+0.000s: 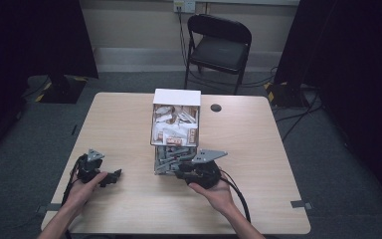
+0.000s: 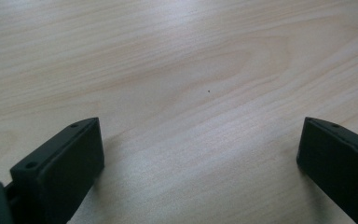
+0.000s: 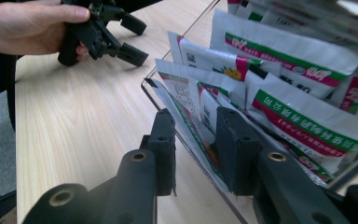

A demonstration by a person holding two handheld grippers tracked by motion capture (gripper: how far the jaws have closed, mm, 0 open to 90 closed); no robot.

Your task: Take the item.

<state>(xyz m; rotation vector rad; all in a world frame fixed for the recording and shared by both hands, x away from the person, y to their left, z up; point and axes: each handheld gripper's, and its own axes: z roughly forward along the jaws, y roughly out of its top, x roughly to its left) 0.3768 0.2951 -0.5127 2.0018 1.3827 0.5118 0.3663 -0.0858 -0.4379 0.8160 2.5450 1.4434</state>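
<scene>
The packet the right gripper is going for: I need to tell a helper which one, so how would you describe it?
On the wooden table stands a clear box full of white packets with red and green stripes. At its near wall, the right gripper straddles the front packet. Unlike its neighbours, it leans against that wall, between the two black jaws.

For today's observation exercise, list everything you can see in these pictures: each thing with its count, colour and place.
table: one, light wood, centre of room
clear box: one, transparent with white back, table middle
packets: many, white with green and red, inside the box
round cap: one, dark, table's far side
folding chair: one, black, behind the table
wall socket: one, white, back wall
left gripper: black, jaws open, table's near left
right gripper: black, jaws astride the box's near wall and a packet
</scene>
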